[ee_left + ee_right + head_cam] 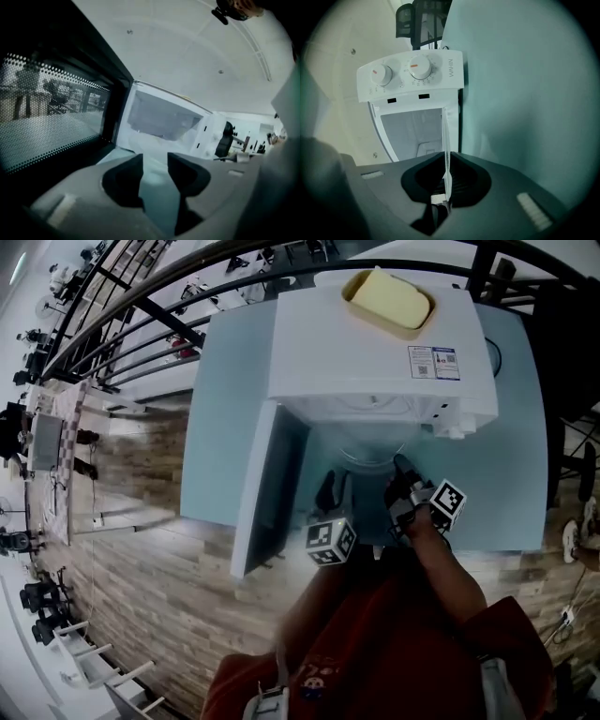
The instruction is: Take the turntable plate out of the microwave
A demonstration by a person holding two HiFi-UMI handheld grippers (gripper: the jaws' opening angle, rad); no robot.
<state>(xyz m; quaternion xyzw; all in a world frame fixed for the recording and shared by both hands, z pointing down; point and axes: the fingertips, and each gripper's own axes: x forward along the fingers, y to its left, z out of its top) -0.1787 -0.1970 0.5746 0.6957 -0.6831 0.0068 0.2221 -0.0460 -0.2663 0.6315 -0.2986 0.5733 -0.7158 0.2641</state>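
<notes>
Grips clear round glass turntable plate (446,136) by its rim in right gripper (444,159), at white microwave (356,362) mouth; left gripper (155,164) parted, empty. Withdraw level, steadying free rim.

From your head view the microwave's (375,352) top hides most of the cavity, and the turntable plate (368,457) shows only as a faint arc. In the right gripper view you see it edge-on, its lower rim buried between the right gripper's (446,183) jaws. The dials' (421,68) markings are too small to read, and the door (47,117) runs off the left edge of the left gripper view
</notes>
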